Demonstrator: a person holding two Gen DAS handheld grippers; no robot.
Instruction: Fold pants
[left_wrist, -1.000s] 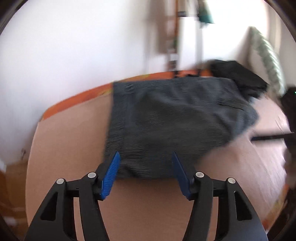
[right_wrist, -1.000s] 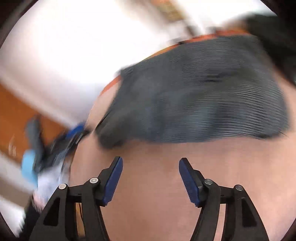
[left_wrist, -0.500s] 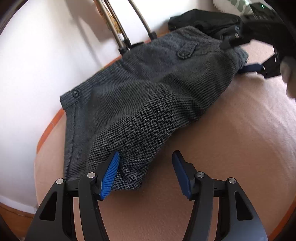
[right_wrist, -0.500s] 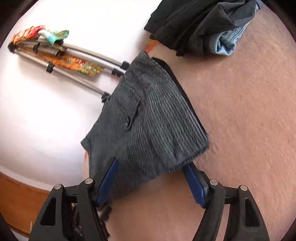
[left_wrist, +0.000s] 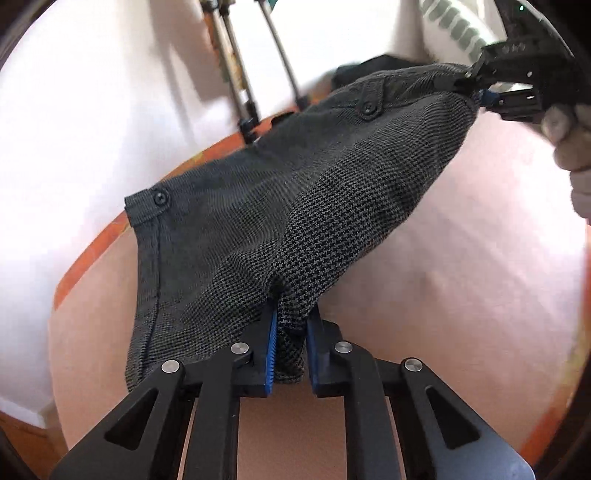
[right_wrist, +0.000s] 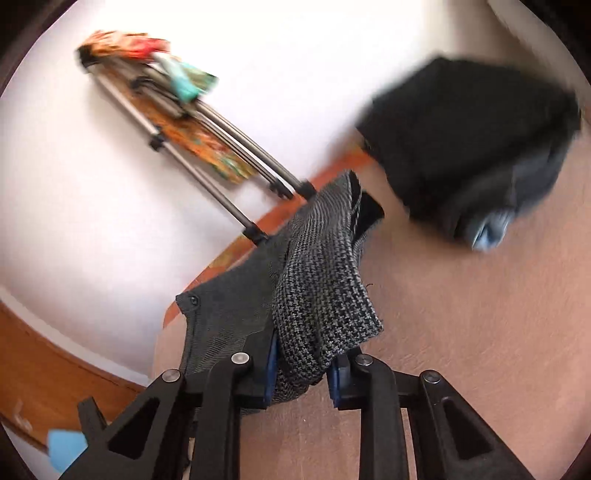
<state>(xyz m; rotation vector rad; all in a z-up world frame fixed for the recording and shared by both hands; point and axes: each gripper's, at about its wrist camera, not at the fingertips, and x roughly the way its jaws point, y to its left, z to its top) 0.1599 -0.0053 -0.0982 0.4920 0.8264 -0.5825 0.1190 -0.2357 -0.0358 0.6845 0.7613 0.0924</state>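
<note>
The grey houndstooth pants (left_wrist: 280, 206) lie folded on the pink bed cover (left_wrist: 461, 258) by the white wall. My left gripper (left_wrist: 290, 350) is shut on the near end of the pants, cloth bunched between its blue pads. My right gripper (left_wrist: 484, 94) shows at the top right of the left wrist view, pinching the far end. In the right wrist view my right gripper (right_wrist: 301, 373) is shut on a fold of the pants (right_wrist: 321, 288), which is lifted off the cover.
A pile of dark clothes (right_wrist: 469, 147) with a bit of blue denim lies further along the bed. A folded metal rack (right_wrist: 207, 147) leans on the wall behind the pants. The orange bed edge (left_wrist: 92, 258) runs along the wall. A patterned pillow (left_wrist: 454, 29) lies at top right.
Both grippers were open at the pants' ends half a second ago. Both have shut on the cloth and raised its two ends.
</note>
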